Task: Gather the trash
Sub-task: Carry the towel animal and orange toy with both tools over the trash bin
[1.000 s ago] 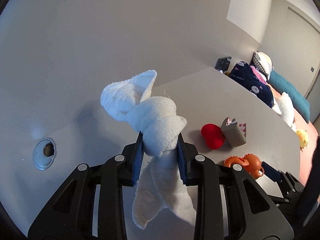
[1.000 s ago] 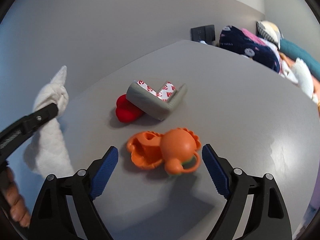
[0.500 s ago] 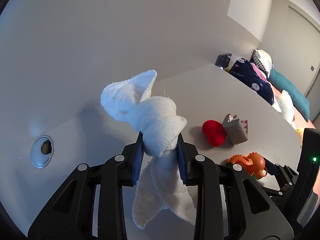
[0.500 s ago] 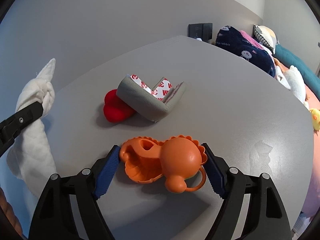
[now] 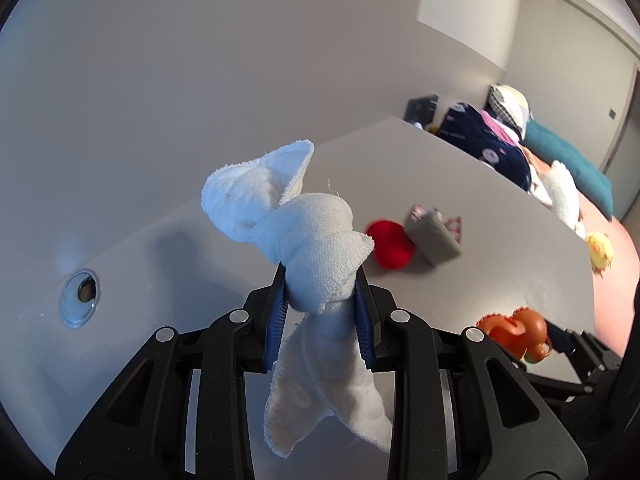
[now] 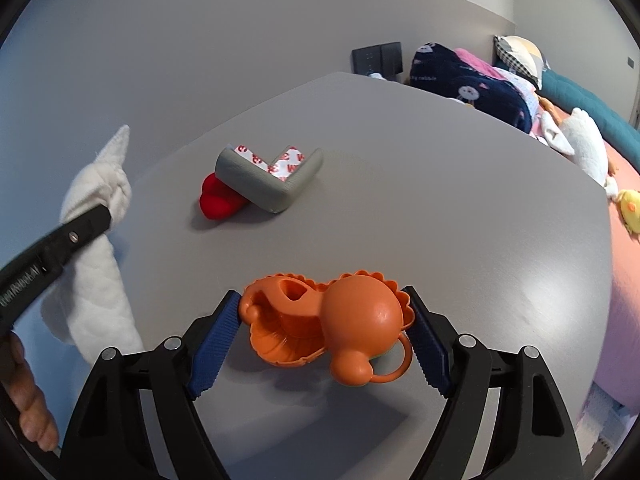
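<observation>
A knotted white cloth is clamped in my left gripper, which is shut on it above the grey table; the same cloth hangs at the left of the right wrist view. My right gripper has both blue pads pressed on an orange plastic toy, which casts a shadow on the table below. That orange toy also shows at the lower right of the left wrist view. Farther back lie a red object and a grey foam corner guard leaning on it.
A round metal cable hole sits in the table at the left. Past the table's right edge is a bed with a dark blue blanket, pillows and a yellow plush. A person's fingers hold the left gripper.
My right gripper moved forward around the orange toy and its pads closed onto it. The left gripper with the cloth shifted a little; the red object and guard stayed put.
</observation>
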Demonstrator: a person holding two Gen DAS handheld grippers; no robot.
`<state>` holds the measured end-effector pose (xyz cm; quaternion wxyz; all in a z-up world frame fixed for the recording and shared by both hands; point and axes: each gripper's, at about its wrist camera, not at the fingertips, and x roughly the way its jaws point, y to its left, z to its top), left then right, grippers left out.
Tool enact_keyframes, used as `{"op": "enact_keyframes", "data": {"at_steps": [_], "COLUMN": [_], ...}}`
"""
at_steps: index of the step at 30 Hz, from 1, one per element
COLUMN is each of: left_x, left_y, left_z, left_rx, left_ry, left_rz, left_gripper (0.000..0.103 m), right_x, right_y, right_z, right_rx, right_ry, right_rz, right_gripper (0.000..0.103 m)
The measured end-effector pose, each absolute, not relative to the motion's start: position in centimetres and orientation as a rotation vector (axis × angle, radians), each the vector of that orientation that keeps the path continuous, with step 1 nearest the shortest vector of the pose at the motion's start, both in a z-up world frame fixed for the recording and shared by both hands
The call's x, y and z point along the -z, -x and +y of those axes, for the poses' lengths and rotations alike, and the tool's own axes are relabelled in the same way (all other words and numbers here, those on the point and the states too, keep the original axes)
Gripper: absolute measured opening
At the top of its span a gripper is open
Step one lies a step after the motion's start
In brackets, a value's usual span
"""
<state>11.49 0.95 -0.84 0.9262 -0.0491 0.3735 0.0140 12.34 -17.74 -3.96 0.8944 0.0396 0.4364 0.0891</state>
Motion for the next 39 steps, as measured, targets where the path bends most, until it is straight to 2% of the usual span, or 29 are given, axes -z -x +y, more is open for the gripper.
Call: {"op": "enact_keyframes", "data": {"at_steps": [39], "left_x": [-1.2], "left_y": [-2.2], "left_z": [-14.6], "left_rx": [0.218], "left_ry": [-0.032], "left_rz": [0.758], "left_gripper": [0.03], "right_x": [-0.8], "right_y": [2.0], "right_z": [-31.8], "right_rx": [-0.024], "right_ry": [-0.196], "right_rz": [0.77], "right_gripper": [0.08]}}
